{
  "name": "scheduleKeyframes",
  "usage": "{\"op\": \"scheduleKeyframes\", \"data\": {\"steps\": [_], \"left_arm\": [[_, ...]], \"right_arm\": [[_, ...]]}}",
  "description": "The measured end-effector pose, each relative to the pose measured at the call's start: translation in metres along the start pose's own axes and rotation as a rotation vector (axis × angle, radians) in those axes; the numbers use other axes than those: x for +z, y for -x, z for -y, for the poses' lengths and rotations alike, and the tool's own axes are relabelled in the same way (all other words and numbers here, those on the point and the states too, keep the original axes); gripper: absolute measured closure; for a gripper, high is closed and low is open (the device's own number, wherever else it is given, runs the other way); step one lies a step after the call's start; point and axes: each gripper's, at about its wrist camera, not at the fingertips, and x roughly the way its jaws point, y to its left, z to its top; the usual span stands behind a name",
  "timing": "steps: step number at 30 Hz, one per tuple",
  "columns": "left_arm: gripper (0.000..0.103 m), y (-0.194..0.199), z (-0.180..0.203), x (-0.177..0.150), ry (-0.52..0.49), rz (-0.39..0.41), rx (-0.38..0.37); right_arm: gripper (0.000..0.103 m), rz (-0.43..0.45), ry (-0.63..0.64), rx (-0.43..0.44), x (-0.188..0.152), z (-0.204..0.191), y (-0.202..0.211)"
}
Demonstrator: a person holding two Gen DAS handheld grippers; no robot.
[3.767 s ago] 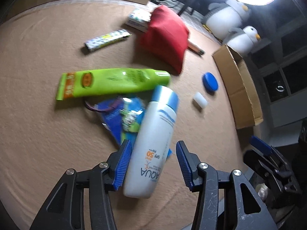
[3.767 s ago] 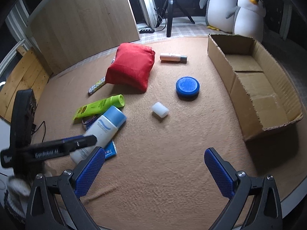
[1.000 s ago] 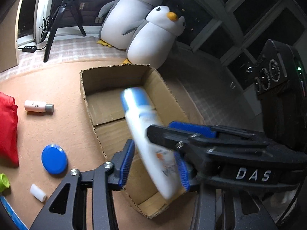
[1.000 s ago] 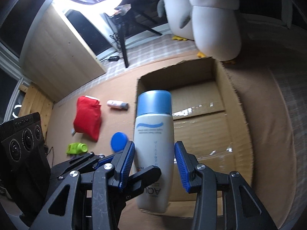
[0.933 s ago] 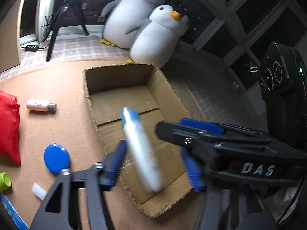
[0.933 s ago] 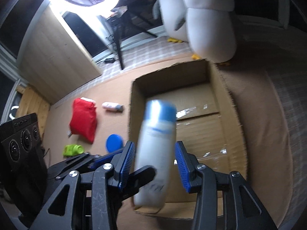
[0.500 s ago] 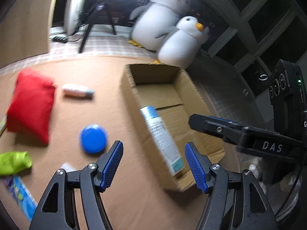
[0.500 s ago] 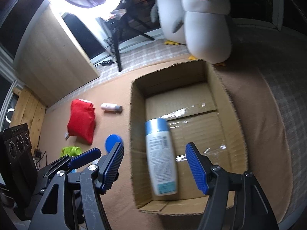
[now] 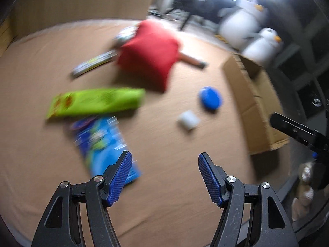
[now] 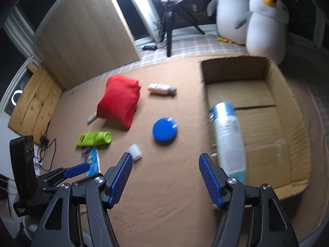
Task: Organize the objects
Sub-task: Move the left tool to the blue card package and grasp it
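Lying in box: bottle (image 10: 229,140) rests on its side on the floor of the box (image 10: 287,94), against the left wall, cap toward the far end; placed there, I judge, as the first item sorted.
Box: open top, standing at the right of the tan mat (image 10: 164,195), so loose items can be dropped in from above.
Left to sort: red pouch (image 10: 119,105), green tube (image 10: 94,139), blue lid (image 10: 165,131), white cap (image 10: 134,152), small bottle (image 10: 161,88) and blue packet (image 9: 104,144) lie spread on the mat, well apart from the box.
Right gripper (image 10: 163,180): jaws partly open with nothing between them; tilted steeply down over bare mat, just beside the box's near left corner.
Left gripper (image 9: 163,178): jaws wide with nothing between them; tilted steeply down, one fingertip over the packet's near end, likely the next pick.
Blur: left view is smeared, so fine detail of the loose items cannot be told.
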Motion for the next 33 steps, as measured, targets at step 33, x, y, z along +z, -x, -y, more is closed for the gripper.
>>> {"op": "scheduleKeyframes", "data": {"steps": [33], "left_arm": [[0.021, -0.025, -0.067, -0.01, 0.203, -0.032, 0.313]], "right_arm": [[0.04, -0.04, 0.034, 0.008, -0.035, -0.009, -0.021]]}}
